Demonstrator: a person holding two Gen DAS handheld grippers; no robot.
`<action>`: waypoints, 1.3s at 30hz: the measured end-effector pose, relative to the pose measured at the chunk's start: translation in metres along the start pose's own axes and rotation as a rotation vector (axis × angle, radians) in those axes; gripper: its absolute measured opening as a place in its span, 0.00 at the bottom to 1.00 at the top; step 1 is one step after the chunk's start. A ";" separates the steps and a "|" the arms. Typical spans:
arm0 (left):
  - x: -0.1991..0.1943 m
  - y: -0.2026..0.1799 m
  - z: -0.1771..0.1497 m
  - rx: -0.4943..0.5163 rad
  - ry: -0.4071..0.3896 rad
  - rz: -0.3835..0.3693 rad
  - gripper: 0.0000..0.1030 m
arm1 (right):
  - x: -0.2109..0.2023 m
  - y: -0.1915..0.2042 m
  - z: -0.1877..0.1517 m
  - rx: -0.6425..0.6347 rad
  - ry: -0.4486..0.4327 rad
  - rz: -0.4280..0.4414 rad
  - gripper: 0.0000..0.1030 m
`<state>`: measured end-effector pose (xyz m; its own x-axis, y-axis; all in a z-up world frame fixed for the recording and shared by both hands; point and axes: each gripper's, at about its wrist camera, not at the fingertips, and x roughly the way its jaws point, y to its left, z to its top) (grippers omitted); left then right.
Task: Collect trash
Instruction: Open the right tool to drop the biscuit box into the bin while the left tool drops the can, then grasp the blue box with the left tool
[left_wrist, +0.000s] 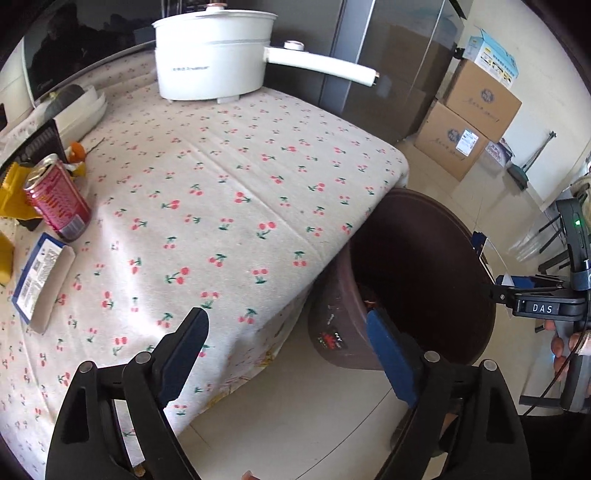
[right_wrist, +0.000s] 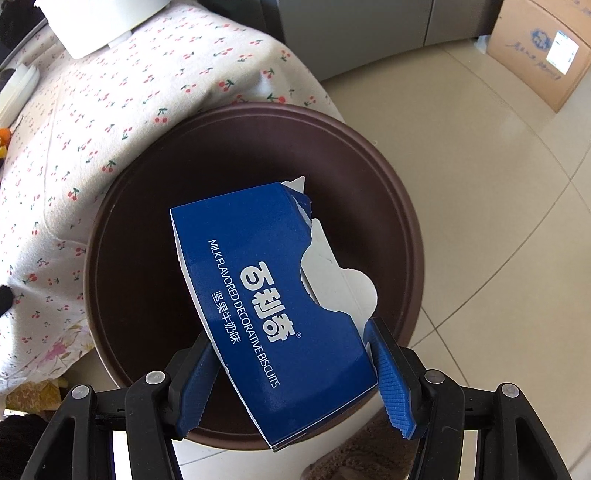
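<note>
The red can (left_wrist: 57, 199) on the counter (left_wrist: 221, 206) is hiding part of the yellow packaging (left_wrist: 13, 192), which is running off the left wrist view's left edge. The counter's cloth is covering the near side of the brown bin (left_wrist: 417, 273). In the right wrist view, the torn blue biscuit box (right_wrist: 273, 314) is blocking most of the bin's interior, leaving its contents impossible to tell. The white pot (right_wrist: 99, 26) is being cropped at the top edge.
</note>
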<state>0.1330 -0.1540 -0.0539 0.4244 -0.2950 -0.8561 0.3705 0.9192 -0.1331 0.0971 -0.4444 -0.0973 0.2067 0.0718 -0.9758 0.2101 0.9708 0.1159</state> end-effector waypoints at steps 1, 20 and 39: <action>-0.003 0.006 0.001 -0.005 -0.005 0.009 0.90 | 0.001 0.001 0.001 0.000 0.003 -0.001 0.65; -0.050 0.109 -0.017 -0.134 -0.034 0.138 0.97 | -0.006 0.064 0.021 -0.083 -0.033 0.033 0.92; -0.046 0.232 -0.017 -0.273 0.008 0.171 0.97 | 0.010 0.159 0.037 -0.188 -0.036 0.079 0.94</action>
<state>0.1852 0.0773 -0.0540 0.4547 -0.1289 -0.8813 0.0586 0.9917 -0.1149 0.1682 -0.2979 -0.0814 0.2500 0.1445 -0.9574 0.0102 0.9883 0.1519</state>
